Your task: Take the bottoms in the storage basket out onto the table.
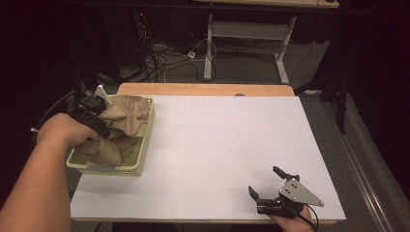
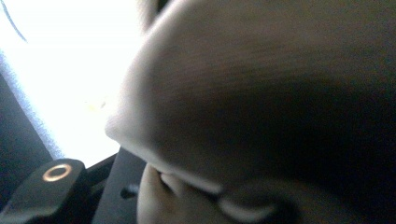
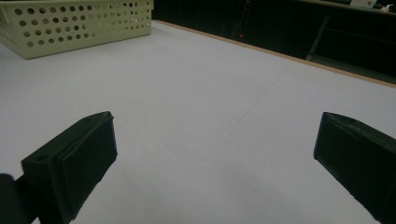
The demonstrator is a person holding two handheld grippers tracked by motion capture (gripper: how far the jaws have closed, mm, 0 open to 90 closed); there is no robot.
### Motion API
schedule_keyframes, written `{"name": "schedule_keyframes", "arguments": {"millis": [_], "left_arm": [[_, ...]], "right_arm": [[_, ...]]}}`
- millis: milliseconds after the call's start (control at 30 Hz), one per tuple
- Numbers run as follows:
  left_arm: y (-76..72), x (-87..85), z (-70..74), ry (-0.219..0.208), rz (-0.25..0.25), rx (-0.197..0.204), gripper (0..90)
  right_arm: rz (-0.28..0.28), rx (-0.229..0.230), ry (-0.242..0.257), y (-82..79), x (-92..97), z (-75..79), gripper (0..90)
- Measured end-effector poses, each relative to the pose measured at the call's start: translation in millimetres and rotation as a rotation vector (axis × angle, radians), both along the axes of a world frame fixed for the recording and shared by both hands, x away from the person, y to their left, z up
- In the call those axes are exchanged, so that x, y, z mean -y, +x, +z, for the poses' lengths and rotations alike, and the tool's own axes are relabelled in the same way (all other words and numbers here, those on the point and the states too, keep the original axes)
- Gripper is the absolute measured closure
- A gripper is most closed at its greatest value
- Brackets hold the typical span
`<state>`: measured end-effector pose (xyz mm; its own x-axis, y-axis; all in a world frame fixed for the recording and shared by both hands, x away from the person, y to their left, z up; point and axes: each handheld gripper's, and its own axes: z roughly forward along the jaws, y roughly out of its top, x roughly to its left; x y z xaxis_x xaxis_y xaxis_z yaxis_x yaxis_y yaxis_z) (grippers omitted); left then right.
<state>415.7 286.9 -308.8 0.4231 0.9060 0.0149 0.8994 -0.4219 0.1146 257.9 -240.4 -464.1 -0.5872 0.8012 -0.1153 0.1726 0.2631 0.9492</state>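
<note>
Beige cloth [image 1: 126, 118] lies bunched in the pale green basket [image 1: 145, 150] at the tabletop's [image 1: 217, 145] left edge, gripped in the part-closed left gripper [image 1: 99, 126]. It should be lifted straight up until its trailing folds clear the rim, so the basket is not dragged. The right gripper [image 1: 268, 181] rests wide open and empty near the front right.

A lab-like workroom: dark surroundings, tangled cables [image 1: 159, 60] on grey floor, a metal-legged desk [image 1: 251, 29] at the far side.
</note>
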Motion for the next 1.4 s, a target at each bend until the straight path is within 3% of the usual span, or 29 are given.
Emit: {"name": "schedule_keyframes", "arguments": {"millis": [333,633,1033,1400], "left_arm": [[-7.3,10.2,25.7,0.006,-0.032,0.009,64.6],[-12.9,29.2,49.6,-0.004,-0.065,0.033,64.8],[-18.6,75.1,77.3,-0.021,-0.14,0.085,64.9],[-17.2,123.1,79.9,-0.031,-0.22,0.102,65.0]], "right_arm": [[-0.004,0.004,0.002,-1.7,0.1,1.3,0.3],[-0.006,0.011,0.011,-1.6,1.0,3.3,0.3],[-0.011,0.015,0.015,-1.5,1.1,4.6,0.3],[-0.003,0.024,0.007,-4.1,-1.0,5.7,0.2]]}}
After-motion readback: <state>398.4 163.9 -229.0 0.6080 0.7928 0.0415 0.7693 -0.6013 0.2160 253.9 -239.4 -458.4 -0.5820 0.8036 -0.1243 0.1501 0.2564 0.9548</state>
